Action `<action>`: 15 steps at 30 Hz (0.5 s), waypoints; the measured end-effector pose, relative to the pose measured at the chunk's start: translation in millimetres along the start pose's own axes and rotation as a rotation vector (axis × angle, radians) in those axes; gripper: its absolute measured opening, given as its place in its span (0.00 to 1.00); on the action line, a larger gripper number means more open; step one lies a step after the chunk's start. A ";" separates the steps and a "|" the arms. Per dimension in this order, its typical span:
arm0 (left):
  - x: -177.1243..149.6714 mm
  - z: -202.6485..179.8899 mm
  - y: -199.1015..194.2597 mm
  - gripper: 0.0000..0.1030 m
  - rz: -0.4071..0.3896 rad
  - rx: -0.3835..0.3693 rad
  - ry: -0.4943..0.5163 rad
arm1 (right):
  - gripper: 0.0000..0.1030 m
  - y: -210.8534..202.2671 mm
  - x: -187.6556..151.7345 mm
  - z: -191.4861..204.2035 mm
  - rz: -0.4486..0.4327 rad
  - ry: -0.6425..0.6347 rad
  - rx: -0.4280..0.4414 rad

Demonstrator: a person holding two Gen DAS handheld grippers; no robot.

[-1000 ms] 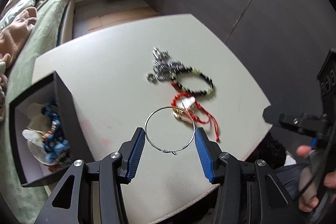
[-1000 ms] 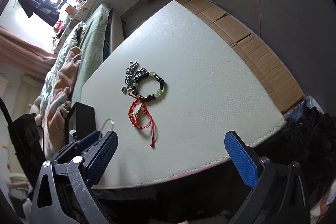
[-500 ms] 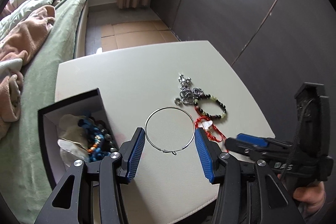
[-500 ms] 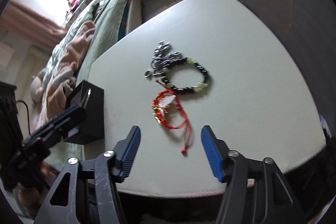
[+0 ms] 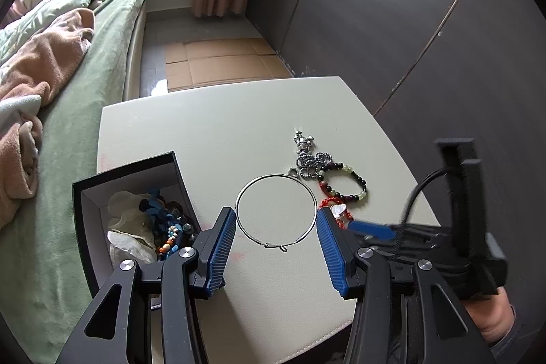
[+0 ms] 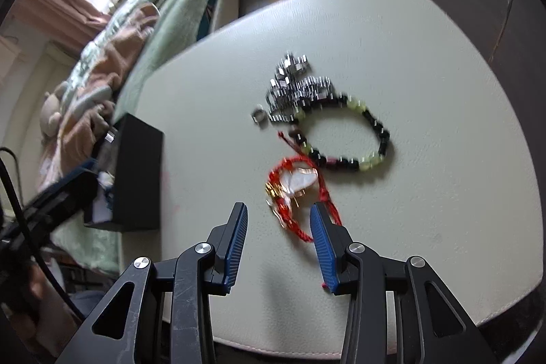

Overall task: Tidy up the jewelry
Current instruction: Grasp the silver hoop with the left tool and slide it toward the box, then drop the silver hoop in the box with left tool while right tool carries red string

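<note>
We held thin silver hoop (image 5: 275, 211) between left gripper (image 5: 275, 239) jaws, clamped across its width, beside open black box (image 5: 92, 190). Right gripper (image 6: 279, 237), half-open, empty, hovered over red cord bracelet (image 6: 293, 193) on table (image 6: 443, 186). Judged next: drop hoop into box, pinch cord.

Two close wrist views, shared table (image 5: 211, 132)
</note>
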State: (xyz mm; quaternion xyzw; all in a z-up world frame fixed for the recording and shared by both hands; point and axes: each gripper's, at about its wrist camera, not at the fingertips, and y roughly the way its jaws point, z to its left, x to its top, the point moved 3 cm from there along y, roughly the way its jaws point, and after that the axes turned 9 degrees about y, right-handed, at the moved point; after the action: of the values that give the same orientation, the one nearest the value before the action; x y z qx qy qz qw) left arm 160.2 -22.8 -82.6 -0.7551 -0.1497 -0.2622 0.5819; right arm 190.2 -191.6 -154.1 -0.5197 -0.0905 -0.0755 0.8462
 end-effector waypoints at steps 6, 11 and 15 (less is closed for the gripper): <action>-1.5 -0.8 -2.0 0.49 0.002 -0.001 -0.006 | 0.09 0.5 -8.8 4.4 0.001 -0.052 -0.043; -2.5 0.6 -8.3 0.49 -0.012 0.000 -0.010 | 0.09 -11.8 -16.7 6.7 -0.014 -0.026 0.033; -2.4 9.2 -17.0 0.49 -0.033 0.008 -0.034 | 0.09 -29.5 -15.3 -2.0 -0.058 0.060 0.148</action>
State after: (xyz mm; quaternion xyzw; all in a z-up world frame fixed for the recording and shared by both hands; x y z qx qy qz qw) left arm 151.3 -9.1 -72.0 -0.7545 -0.1733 -0.2583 0.5779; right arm 168.9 -206.2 -133.1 -0.4505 -0.0854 -0.1086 0.8820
